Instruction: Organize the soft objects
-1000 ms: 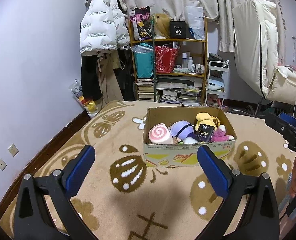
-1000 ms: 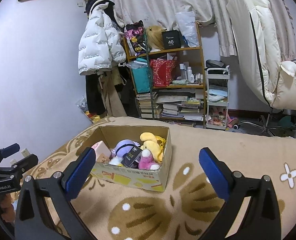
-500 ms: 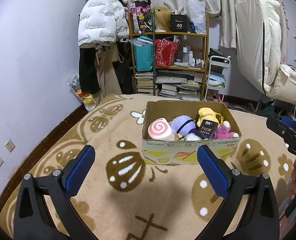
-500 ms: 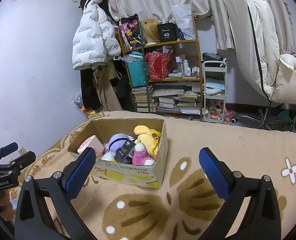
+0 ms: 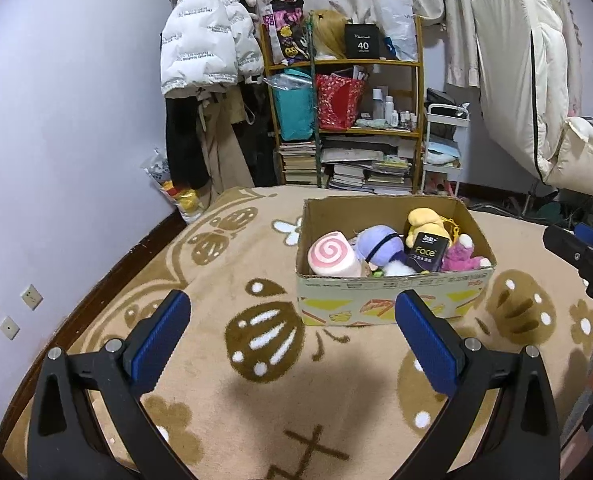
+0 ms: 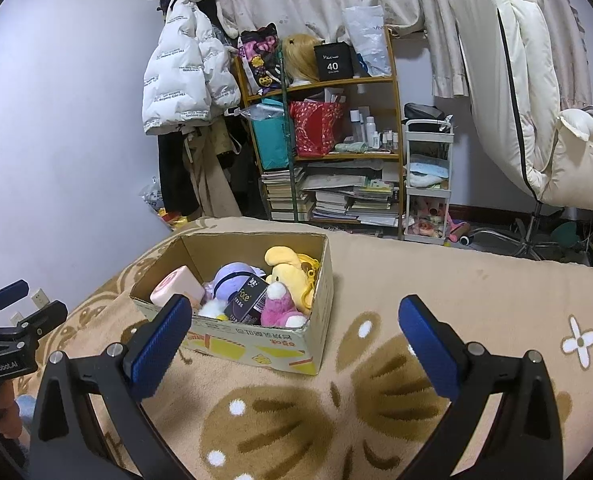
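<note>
A cardboard box (image 5: 392,302) stands on a beige patterned blanket (image 5: 256,380). It holds a pink swirl roll plush (image 5: 330,258), a purple round plush (image 5: 378,242), a yellow plush (image 5: 424,220), a black "Face" tissue pack (image 5: 426,256) and a pink plush (image 5: 462,256). My left gripper (image 5: 292,332) is open and empty, short of the box's front wall. In the right wrist view the box (image 6: 256,344) sits left of centre, and my right gripper (image 6: 292,338) is open and empty in front of it.
A wooden shelf (image 5: 348,120) with books and bags stands behind the blanket, with a white puffer jacket (image 5: 204,40) hanging to its left. A white trolley (image 6: 426,184) and a cream quilt over a chair (image 6: 536,100) are at the right. The left gripper shows at the far left of the right wrist view (image 6: 4,332).
Both grippers have come closer to the box and tilted up a little; the box looks larger in both views. Both stay open and empty.
</note>
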